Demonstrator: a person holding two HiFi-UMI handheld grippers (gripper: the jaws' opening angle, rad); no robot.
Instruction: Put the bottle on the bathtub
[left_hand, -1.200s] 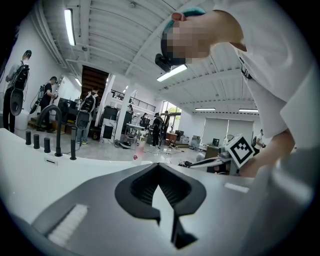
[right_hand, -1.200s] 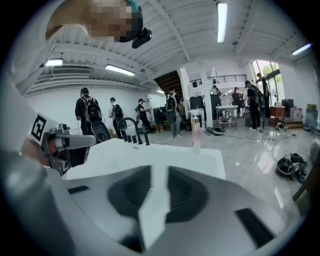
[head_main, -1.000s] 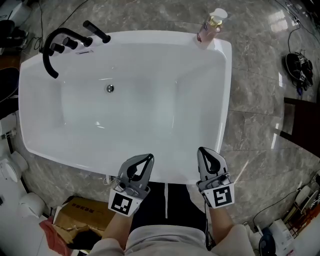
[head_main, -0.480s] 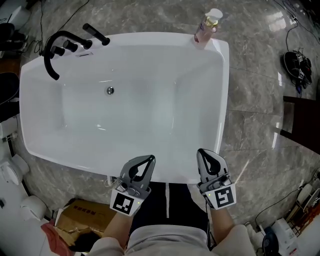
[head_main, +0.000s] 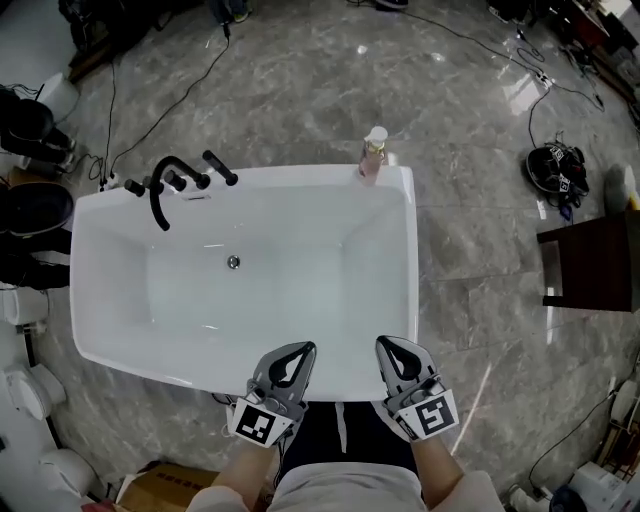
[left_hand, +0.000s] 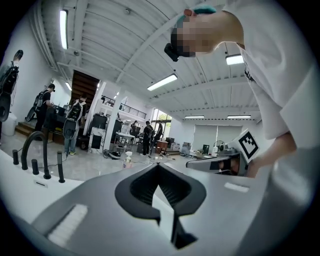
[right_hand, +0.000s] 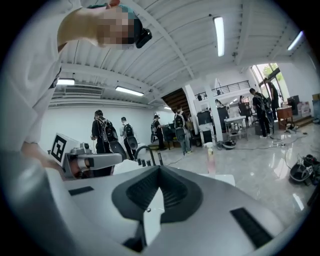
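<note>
A: Bottle (head_main: 374, 153)?
B: Pink, upright on bathtub (head_main: 408, 260) rim, far right corner.
A: In the tub?
B: Drain (head_main: 233, 262).
A: Grippers?
B: Left gripper (head_main: 299, 349), right gripper (head_main: 390, 344): jaws together, holding nothing, over near rim

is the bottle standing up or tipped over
Upright: the bottle stands on its base on the far right corner of the bathtub rim, cap uppermost.
</note>
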